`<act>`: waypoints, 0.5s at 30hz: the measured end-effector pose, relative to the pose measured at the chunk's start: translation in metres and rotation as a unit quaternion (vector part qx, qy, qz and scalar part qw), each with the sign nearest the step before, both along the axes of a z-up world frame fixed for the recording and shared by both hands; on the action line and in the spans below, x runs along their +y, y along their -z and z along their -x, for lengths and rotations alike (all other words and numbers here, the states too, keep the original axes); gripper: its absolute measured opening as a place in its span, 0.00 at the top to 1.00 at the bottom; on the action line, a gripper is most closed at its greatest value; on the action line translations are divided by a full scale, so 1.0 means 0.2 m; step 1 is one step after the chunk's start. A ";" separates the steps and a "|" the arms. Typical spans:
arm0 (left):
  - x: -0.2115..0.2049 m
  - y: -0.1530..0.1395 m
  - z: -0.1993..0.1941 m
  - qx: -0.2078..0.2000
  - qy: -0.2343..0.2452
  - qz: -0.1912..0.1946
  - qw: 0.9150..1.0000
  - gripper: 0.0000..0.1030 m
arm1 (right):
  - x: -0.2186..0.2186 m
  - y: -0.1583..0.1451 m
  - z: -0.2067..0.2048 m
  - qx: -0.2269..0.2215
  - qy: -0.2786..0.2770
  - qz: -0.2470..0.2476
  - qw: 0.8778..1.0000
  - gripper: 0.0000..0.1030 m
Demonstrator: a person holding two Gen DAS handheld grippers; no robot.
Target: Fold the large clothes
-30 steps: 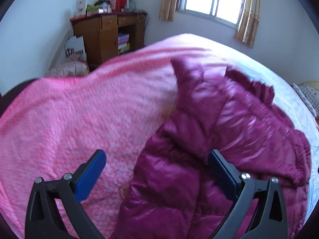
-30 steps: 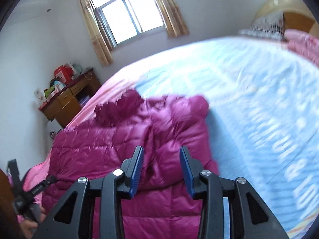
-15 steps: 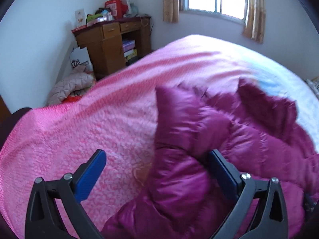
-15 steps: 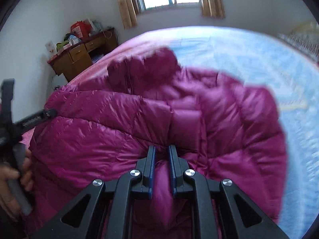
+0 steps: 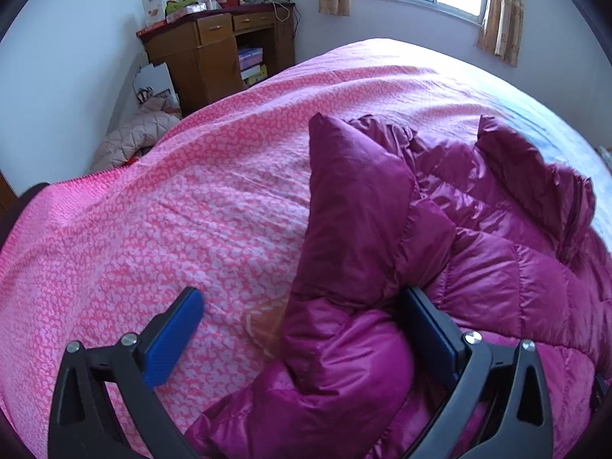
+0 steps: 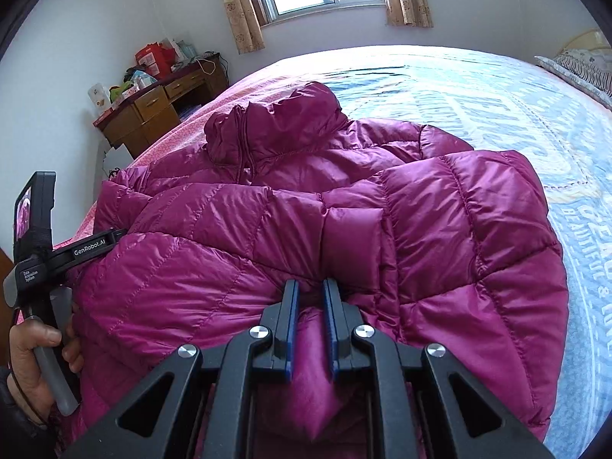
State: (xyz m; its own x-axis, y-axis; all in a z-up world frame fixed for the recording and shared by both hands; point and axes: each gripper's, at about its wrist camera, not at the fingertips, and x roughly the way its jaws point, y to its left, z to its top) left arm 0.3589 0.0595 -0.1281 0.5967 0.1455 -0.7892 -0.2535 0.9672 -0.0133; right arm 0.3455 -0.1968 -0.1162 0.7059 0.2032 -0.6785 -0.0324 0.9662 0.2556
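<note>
Bed (image 5: 153,229) carries magenta down jacket (image 6: 306,199), collar toward frame top. Your right gripper (image 6: 309,298) clamps hem fold at bottom centre; left gripper (image 5: 302,329) gapes, sleeve between jaws.

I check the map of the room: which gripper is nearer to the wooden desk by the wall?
Left. The left gripper works at the pink-blanket side of the jacket, the side toward the wooden desk. The right gripper, shut on the jacket, sits farther toward the blue side.

Left claw (image 5: 302,329) spread wide; right claw (image 6: 310,308) pinched nearly closed.
</note>
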 end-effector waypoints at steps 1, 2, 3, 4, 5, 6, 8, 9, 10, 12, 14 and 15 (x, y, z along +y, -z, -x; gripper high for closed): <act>0.02 -0.02 0.00 0.005 0.014 0.005 1.000 0.00 | -0.02 -0.01 0.01 0.005 -0.004 -0.009 1.000 0.87; 0.04 -0.05 0.03 0.011 0.034 0.012 0.999 0.00 | -0.04 -0.03 0.04 0.014 -0.008 -0.015 1.000 0.87; 0.07 -0.09 0.09 0.004 0.054 0.022 0.998 0.01 | -0.06 -0.07 0.11 0.008 -0.009 -0.020 1.000 0.87; 0.10 -0.14 0.19 -0.016 0.072 0.029 0.997 0.02 | -0.09 -0.12 0.20 -0.011 -0.006 -0.021 1.000 0.87; 0.14 -0.18 0.29 -0.040 0.089 0.028 0.995 0.02 | -0.11 -0.16 0.30 -0.032 -0.008 -0.023 0.999 0.87; 0.17 -0.22 0.38 -0.058 0.103 0.022 0.993 0.02 | -0.13 -0.19 0.40 -0.051 -0.014 -0.024 0.998 0.87; 0.23 -0.27 0.57 -0.087 0.122 0.007 0.989 0.01 | -0.17 -0.25 0.59 -0.074 -0.019 -0.016 0.997 0.86; 0.27 -0.29 0.65 -0.096 0.130 0.005 0.987 0.01 | -0.19 -0.27 0.70 -0.083 -0.017 -0.010 0.996 0.80; 0.31 -0.29 0.72 -0.101 0.138 0.007 0.985 0.01 | -0.22 -0.28 0.80 -0.091 -0.012 -0.007 0.996 0.64; 0.37 -0.31 0.86 -0.108 0.159 0.018 0.981 0.01 | -0.27 -0.31 1.01 -0.110 -0.005 -0.010 0.994 0.33; 0.40 -0.32 0.97 -0.113 0.171 0.022 0.978 0.00 | -0.32 -0.34 1.23 -0.126 -0.015 -0.014 0.992 0.28; 0.41 -0.32 1.03 -0.115 0.174 0.025 0.978 0.00 | -0.33 -0.35 1.31 -0.123 -0.025 -0.014 0.992 0.28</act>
